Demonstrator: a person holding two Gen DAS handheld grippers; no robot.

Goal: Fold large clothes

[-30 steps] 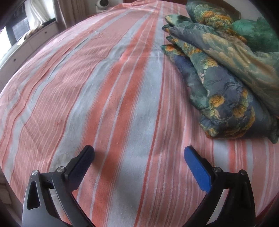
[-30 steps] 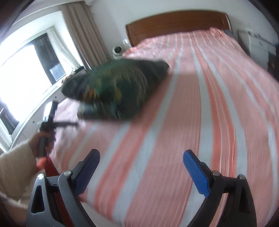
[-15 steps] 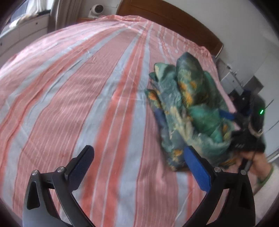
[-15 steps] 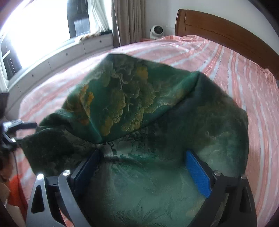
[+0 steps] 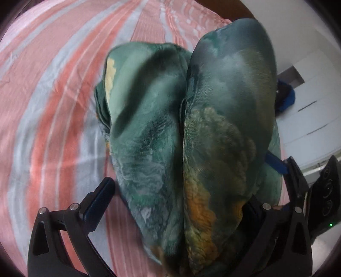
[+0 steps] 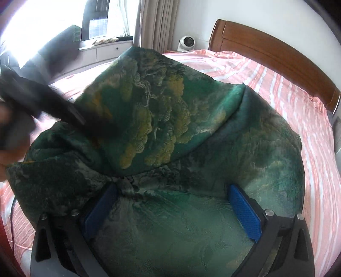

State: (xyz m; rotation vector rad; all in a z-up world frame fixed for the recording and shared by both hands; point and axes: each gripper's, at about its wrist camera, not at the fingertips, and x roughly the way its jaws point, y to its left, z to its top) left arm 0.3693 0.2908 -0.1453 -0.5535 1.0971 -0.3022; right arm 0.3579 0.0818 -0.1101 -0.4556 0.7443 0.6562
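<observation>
While both tools reach over the bed (image 6: 298,102), the left gripper (image 5: 177,204) points along the mattress toward the headboard (image 6: 277,55), its fingers spread wide with the folded green garment (image 5: 191,138) bulging up between them. The right gripper (image 6: 172,208) aims across the bed toward the window (image 6: 102,19), its blue pads (image 6: 245,215) also held apart, with a bundle of the garment (image 6: 170,132) sitting in the gap and touching both pads.

Half a second ago the left tool hung over bare striped sheet with the garment lying off to its right; now the cloth fills its view and hides most of its right finger. The right tool's view has barely changed, though the left tool's dark body, blurred, now crosses the garment's near-window side.

The garment rests on the bed, well short of the headboard, heaped in thick rolls between the two tools.
</observation>
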